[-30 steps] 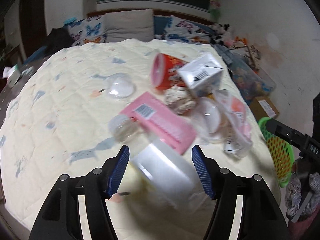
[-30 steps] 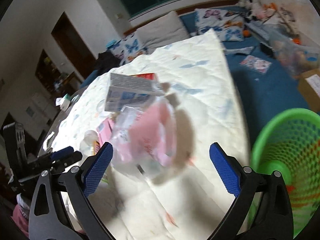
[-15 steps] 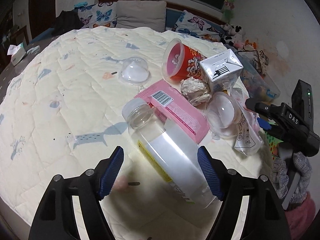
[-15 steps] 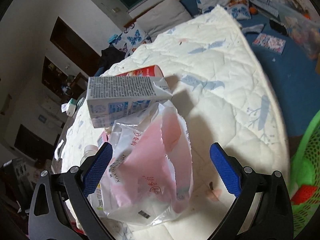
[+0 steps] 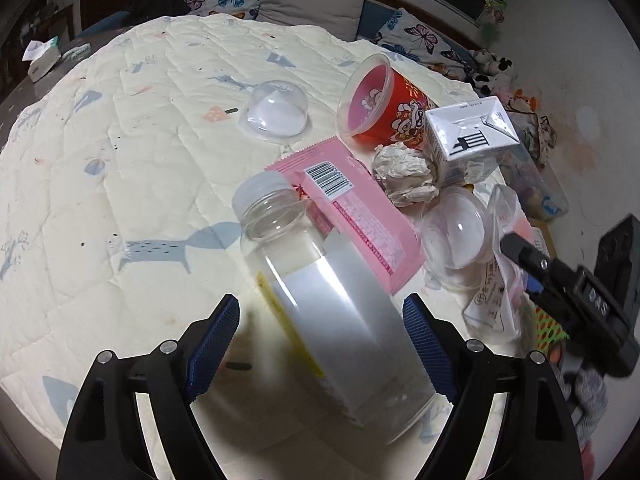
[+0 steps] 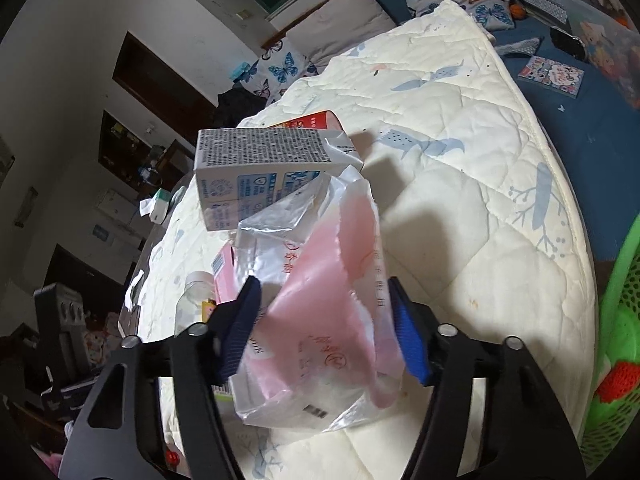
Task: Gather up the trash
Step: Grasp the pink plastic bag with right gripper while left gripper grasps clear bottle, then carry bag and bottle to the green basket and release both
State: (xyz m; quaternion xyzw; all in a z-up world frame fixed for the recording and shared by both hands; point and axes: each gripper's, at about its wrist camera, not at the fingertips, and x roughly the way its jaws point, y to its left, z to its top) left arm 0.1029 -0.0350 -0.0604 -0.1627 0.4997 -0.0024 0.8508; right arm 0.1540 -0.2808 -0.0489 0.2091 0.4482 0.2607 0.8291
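The left gripper (image 5: 316, 344) stands with its jaws apart, straddling the clear plastic jar (image 5: 320, 300) that lies on its side on the quilted bed (image 5: 120, 140) at lower centre of the left wrist view. The jar's long axis runs from its open mouth at centre frame down toward lower right, roughly in line with the fingers, so the jaws face its curved flanks; neither pad appears to touch it yet. The right gripper (image 6: 326, 332), lower centre in its own view, has its jaws narrowed around the crumpled pink-and-clear plastic bag (image 6: 320, 320); both pads sit against the film, but firm clamping cannot be confirmed. Behind the bag stands the white carton (image 6: 264, 172). Remaining trash clusters at centre right of the left view: the pink wrapper (image 5: 352, 208), red cup (image 5: 376, 100), crumpled paper (image 5: 404, 176), and a clear dome (image 5: 276, 108). The green basket (image 6: 616, 320) occupies the right edge of the right view, nearer the right gripper.
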